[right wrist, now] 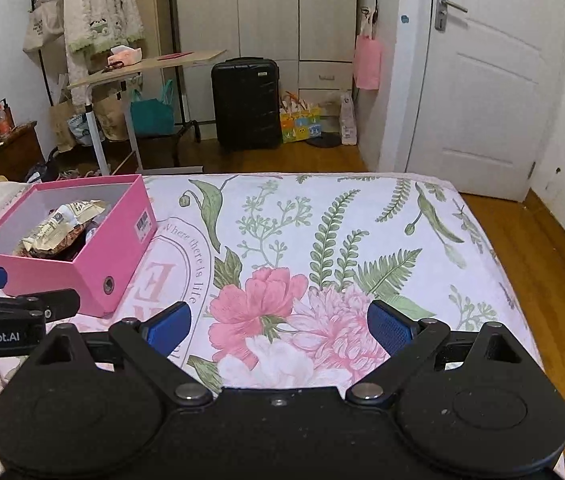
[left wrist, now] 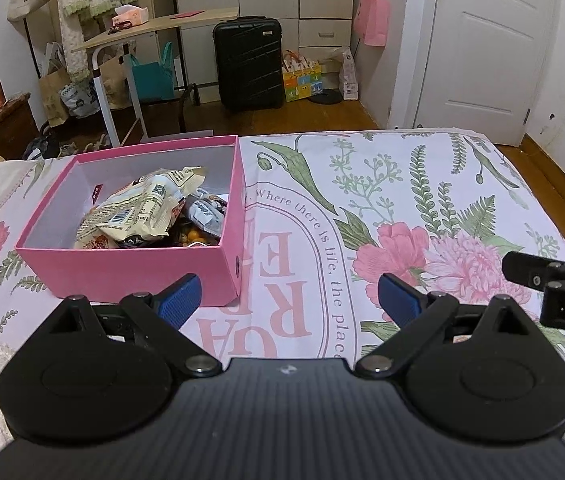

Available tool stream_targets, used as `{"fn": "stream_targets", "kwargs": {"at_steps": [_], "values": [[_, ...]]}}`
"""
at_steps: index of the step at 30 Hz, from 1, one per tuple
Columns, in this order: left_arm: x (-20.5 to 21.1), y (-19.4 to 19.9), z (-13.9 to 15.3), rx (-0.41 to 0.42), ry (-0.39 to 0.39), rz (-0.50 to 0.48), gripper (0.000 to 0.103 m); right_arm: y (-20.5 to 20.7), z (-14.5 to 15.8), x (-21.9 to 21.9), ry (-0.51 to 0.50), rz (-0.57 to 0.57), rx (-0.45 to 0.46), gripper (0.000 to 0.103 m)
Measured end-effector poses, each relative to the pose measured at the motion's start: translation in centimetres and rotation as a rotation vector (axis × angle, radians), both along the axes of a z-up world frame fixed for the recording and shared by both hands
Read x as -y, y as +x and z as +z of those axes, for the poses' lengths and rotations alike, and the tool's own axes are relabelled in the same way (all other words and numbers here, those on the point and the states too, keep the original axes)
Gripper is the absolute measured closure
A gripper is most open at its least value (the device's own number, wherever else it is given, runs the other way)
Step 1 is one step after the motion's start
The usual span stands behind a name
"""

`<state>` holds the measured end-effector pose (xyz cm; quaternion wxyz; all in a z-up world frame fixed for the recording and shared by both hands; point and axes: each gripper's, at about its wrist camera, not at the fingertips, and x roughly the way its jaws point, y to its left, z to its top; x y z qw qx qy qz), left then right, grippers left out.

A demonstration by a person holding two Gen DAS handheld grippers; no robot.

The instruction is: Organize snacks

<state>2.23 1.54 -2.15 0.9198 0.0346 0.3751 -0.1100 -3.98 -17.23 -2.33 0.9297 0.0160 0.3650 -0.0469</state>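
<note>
A pink cardboard box [left wrist: 130, 268] sits on the flowered bedsheet [left wrist: 402, 184], filled with several snack packets [left wrist: 142, 210] in cream, silver and dark wrappers. My left gripper [left wrist: 288, 300] is open and empty, just in front of the box's near right corner. The right gripper's black finger [left wrist: 542, 276] pokes in at the right edge of the left wrist view. In the right wrist view the same pink box [right wrist: 94, 268] stands at the left with snack packets [right wrist: 58, 232] inside. My right gripper [right wrist: 278, 328] hangs open over the pink flower print, holding nothing.
The bed's far edge [right wrist: 282, 176] drops to a wooden floor [right wrist: 542, 248]. Beyond stand a black suitcase [right wrist: 244, 104], a small rolling desk [right wrist: 142, 68], a clothes rack with bags [right wrist: 98, 12], a wardrobe [right wrist: 266, 8] and a white door [right wrist: 490, 88].
</note>
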Motion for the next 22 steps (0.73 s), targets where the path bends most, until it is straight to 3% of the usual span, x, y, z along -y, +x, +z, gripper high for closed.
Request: {"fn": "stream_targets", "kwargs": {"at_steps": [22], "values": [[0.11, -0.14, 0.02, 0.014, 0.000, -0.004, 0.007, 0.42, -0.45, 0.61, 0.030, -0.010, -0.018, 0.006]]}}
